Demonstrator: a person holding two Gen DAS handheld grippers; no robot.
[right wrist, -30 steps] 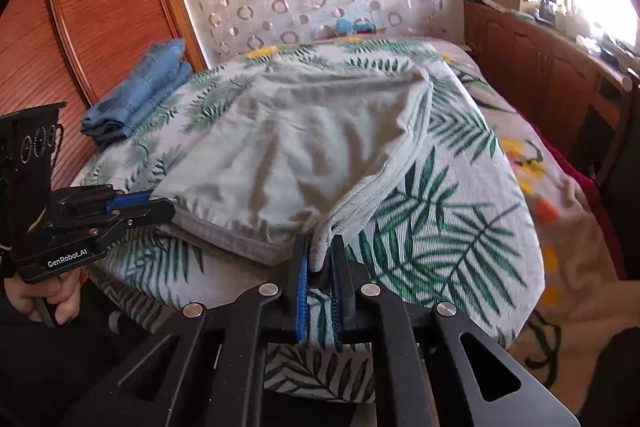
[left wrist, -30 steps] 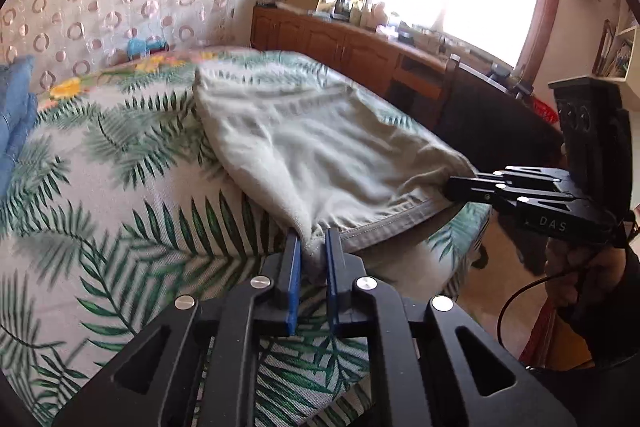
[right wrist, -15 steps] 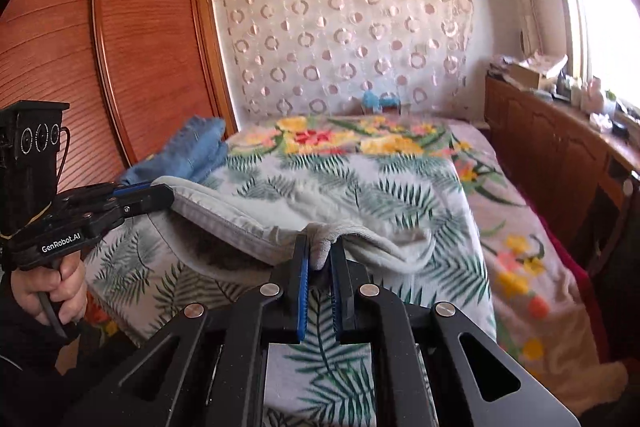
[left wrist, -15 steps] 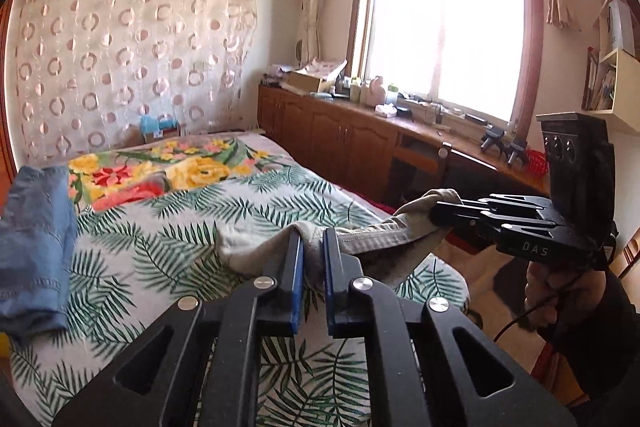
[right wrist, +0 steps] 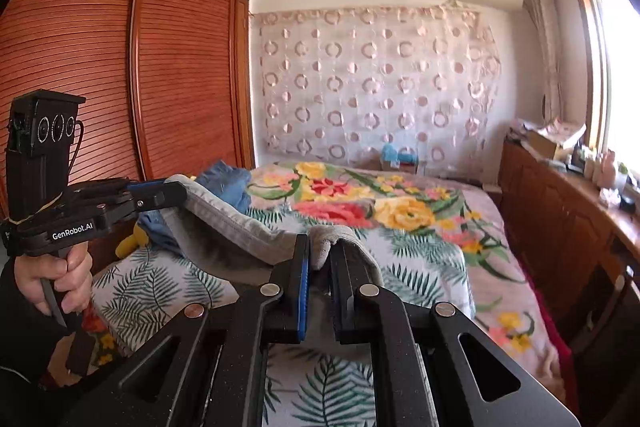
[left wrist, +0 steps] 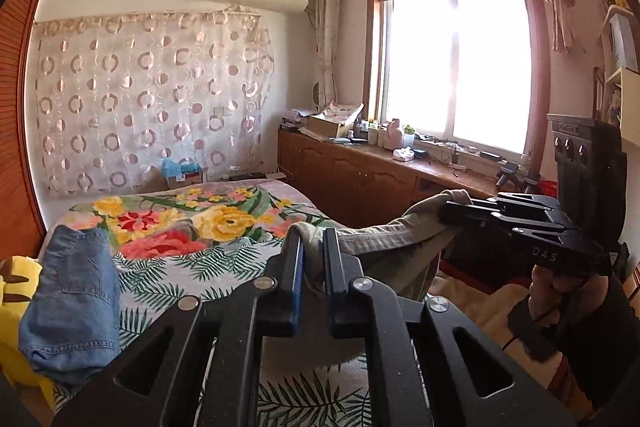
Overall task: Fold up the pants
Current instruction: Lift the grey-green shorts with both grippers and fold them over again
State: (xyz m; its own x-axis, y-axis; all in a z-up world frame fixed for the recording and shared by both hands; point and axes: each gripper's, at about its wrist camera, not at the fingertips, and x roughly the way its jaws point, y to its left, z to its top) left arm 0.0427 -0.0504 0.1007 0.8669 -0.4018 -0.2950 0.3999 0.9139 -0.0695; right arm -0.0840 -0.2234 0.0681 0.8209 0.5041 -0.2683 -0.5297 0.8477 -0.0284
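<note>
The grey-green pants (left wrist: pixel 384 239) hang in the air above the near end of the bed, stretched by the waistband between both grippers. My left gripper (left wrist: pixel 311 239) is shut on one end of the waistband. My right gripper (right wrist: pixel 319 247) is shut on the other end. In the left wrist view the right gripper (left wrist: pixel 446 207) shows at right, clamped on the cloth. In the right wrist view the left gripper (right wrist: pixel 180 193) shows at left, holding the pants (right wrist: pixel 240 227). The lower part of the pants hangs hidden below the grippers.
The bed (left wrist: pixel 192 259) has a leaf and flower cover. Folded blue jeans (left wrist: pixel 72 295) lie on its left side beside a yellow plush (left wrist: pixel 12 291). A wooden cabinet (left wrist: pixel 360 179) with clutter runs under the window. A wooden wardrobe (right wrist: pixel 140 67) stands left of the bed.
Both grippers have risen, lifting the pants off the bed. The pants lay spread flat a second ago and now hang between the grippers.
</note>
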